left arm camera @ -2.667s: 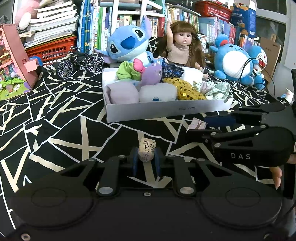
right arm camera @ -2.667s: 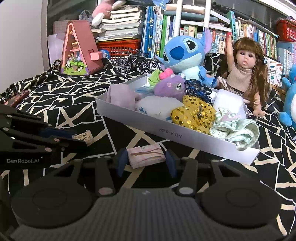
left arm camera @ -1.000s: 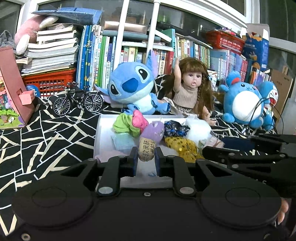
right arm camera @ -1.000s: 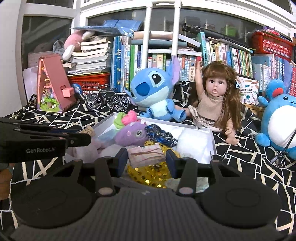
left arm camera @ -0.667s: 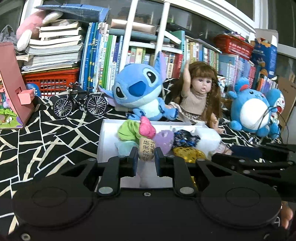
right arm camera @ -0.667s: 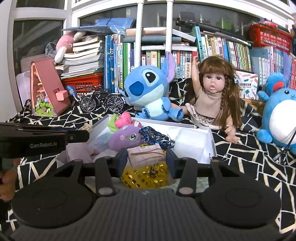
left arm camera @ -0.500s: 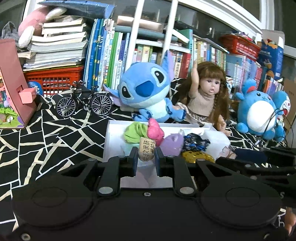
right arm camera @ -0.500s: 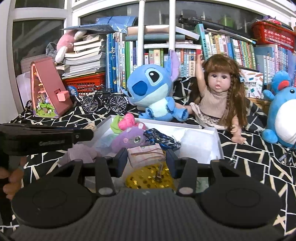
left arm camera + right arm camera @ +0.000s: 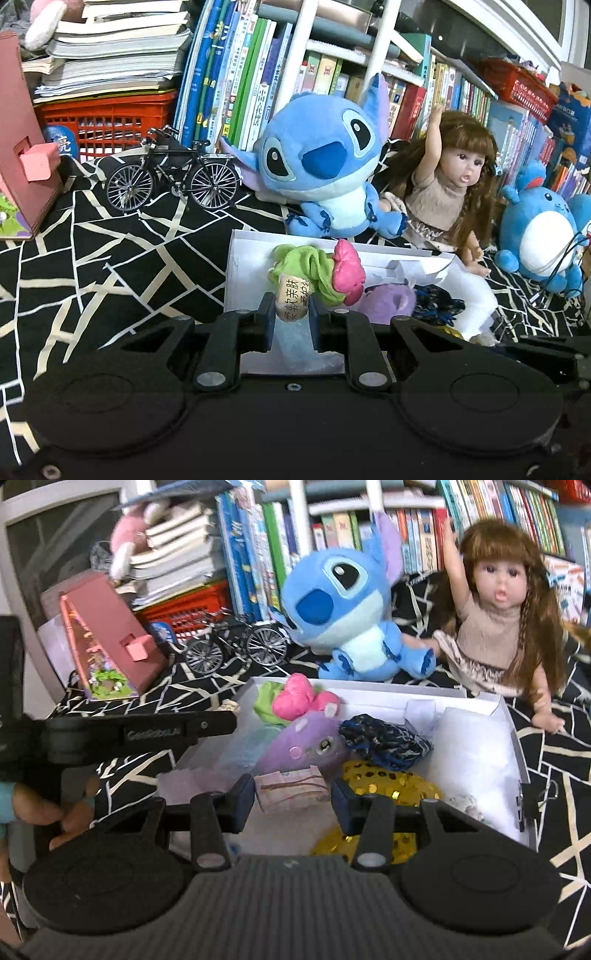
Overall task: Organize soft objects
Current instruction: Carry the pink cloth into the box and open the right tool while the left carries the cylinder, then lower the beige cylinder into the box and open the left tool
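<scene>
- Left claw: pinched tight on small beige printed-label roll; white cardboard box just ahead.
- Right claw: part-closed on pink folded cloth bundle, directly over crowded box contents.
- Risk: early release drops roll outside rim.

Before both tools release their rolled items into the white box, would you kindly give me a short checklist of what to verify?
1. Left tool clamped on the beige printed roll: ok.
2. Right tool clamped on the pink folded bundle: ok.
3. Both tools over the white box: ok.
4. Bare floor free in the box at its right end: ok.
5. Spot directly beneath the right tool free: not ok, gold sequin pouch and purple plush lie there.
6. Spot beneath the left tool free: cannot tell.
</scene>
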`<control>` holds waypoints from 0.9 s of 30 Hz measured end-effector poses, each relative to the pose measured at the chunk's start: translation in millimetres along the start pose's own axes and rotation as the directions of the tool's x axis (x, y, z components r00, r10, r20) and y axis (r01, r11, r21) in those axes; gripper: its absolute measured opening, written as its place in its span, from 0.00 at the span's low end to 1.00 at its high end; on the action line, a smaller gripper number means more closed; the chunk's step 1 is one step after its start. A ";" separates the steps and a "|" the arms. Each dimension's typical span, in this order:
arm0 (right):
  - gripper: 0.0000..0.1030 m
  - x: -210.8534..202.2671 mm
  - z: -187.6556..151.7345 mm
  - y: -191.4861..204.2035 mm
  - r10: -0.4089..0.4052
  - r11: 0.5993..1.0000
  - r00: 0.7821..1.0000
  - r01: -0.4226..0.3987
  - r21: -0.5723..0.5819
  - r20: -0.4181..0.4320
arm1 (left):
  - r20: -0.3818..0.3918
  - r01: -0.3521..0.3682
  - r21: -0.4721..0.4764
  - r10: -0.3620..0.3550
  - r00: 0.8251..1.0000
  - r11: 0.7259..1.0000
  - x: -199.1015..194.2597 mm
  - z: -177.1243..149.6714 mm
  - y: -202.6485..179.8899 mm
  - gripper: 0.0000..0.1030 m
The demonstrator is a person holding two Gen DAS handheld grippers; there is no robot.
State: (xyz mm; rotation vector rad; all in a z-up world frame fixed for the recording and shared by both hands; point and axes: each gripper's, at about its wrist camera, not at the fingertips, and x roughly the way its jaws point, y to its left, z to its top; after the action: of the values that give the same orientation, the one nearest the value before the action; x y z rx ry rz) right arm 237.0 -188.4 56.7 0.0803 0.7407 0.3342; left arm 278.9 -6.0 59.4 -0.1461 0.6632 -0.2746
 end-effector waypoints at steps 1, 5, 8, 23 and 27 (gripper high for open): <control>0.50 3.7 2.9 -1.8 0.000 1.000 1.000 0.000 0.011 -0.012 | -0.003 -0.002 0.004 0.002 1.000 1.000 3.1 1.0 0.3 0.17; 0.50 18.0 13.4 -9.9 -0.013 0.998 0.999 0.015 0.057 -0.039 | -0.020 -0.004 -0.002 0.004 1.000 1.000 10.1 -0.1 1.1 0.17; 0.49 25.2 19.7 -14.5 -0.018 0.996 0.999 0.022 0.086 -0.043 | -0.039 -0.007 0.003 0.007 0.999 1.000 13.3 -3.8 2.3 0.17; 0.49 50.1 16.8 -22.0 -0.048 0.991 0.995 0.058 0.123 -0.085 | -0.077 0.009 0.016 -0.007 0.997 1.000 26.8 -17.5 0.1 0.17; 0.49 53.2 12.0 -25.8 -0.047 0.989 0.995 0.059 0.137 -0.088 | -0.086 0.010 0.001 -0.010 0.996 1.000 30.7 -20.1 3.0 0.17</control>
State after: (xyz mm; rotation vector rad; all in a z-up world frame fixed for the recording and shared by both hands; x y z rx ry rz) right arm 288.7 -194.8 26.2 0.1789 0.8480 0.2360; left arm 290.1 -13.2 25.1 -0.1368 0.7478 -0.2923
